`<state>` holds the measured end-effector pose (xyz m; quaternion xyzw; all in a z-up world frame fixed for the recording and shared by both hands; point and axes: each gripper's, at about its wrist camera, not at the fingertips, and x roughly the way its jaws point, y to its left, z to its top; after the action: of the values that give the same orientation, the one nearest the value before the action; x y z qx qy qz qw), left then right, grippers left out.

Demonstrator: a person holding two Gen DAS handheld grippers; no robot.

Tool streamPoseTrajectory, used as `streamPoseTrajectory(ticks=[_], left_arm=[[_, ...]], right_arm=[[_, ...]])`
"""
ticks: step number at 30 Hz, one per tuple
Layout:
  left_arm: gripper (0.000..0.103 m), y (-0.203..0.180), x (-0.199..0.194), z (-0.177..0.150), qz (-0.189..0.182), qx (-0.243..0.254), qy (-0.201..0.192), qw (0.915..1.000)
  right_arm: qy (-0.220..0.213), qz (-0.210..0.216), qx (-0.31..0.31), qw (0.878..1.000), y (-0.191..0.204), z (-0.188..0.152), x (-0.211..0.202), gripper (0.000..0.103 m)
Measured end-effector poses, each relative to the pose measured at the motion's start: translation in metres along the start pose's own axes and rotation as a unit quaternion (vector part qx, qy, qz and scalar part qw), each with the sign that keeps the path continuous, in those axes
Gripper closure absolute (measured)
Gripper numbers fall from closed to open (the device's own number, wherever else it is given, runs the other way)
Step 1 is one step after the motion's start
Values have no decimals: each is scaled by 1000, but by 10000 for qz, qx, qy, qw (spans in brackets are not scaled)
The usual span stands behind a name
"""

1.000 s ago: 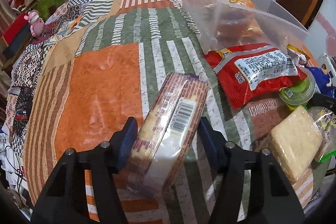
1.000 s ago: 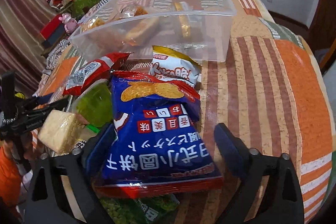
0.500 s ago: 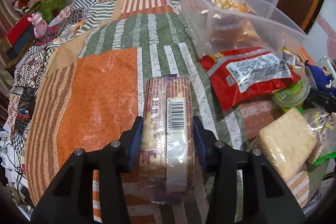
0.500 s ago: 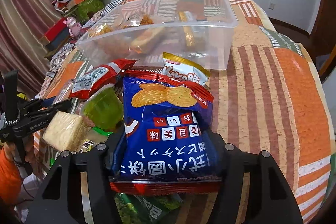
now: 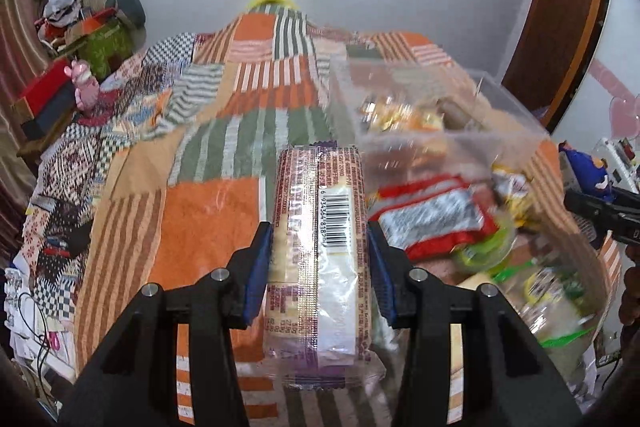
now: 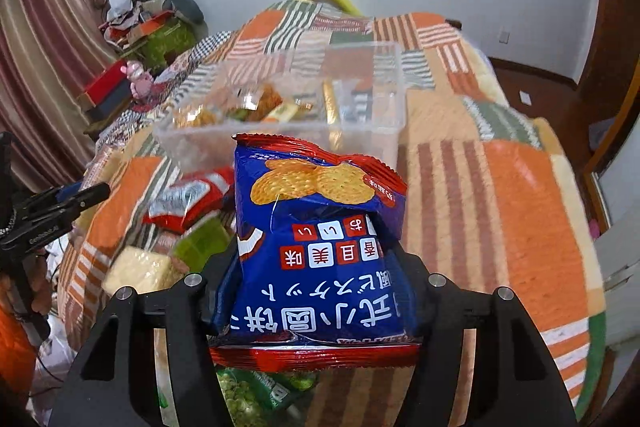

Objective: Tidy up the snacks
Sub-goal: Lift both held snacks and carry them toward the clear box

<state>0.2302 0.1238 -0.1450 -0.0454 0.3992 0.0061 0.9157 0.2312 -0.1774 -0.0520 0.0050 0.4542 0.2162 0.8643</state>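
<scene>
My left gripper [image 5: 320, 259] is shut on a long wafer packet [image 5: 320, 251] with a barcode and holds it above the patchwork cloth. My right gripper [image 6: 316, 279] is shut on a blue biscuit bag [image 6: 320, 247] with red trim, lifted above the snack pile. A clear plastic bin [image 6: 384, 131], also in the left wrist view [image 5: 472, 147], stands ahead and holds several small snacks. The left gripper also shows at the left edge of the right wrist view [image 6: 52, 211], and the right one at the right edge of the left wrist view [image 5: 600, 211].
A red packet [image 6: 188, 199], a green jelly cup [image 6: 200, 243], a pale cracker pack [image 6: 136, 271] and a green pea bag [image 6: 248, 395] lie on the patchwork cloth [image 6: 520, 219]. Clutter and a pink toy [image 5: 84, 87] sit far left.
Both grippers closed on their packets and lifted them. The wafer packet turned straight between the left jaws. The views tilted up toward the wall.
</scene>
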Motion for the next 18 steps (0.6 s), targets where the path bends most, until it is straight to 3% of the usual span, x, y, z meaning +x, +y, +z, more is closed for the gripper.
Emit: streamPoseTrajectory(ticks=[8,18], left_arm=[[58,-19,-20,34,-191,66,-461,9987],[58,-47,-15,67,-370,148,-738,9965]], right_arm=[[-362,-129,-74,9992,-2,26,-8,44],[-757,-164,-163,9969,0,63,-8,44]])
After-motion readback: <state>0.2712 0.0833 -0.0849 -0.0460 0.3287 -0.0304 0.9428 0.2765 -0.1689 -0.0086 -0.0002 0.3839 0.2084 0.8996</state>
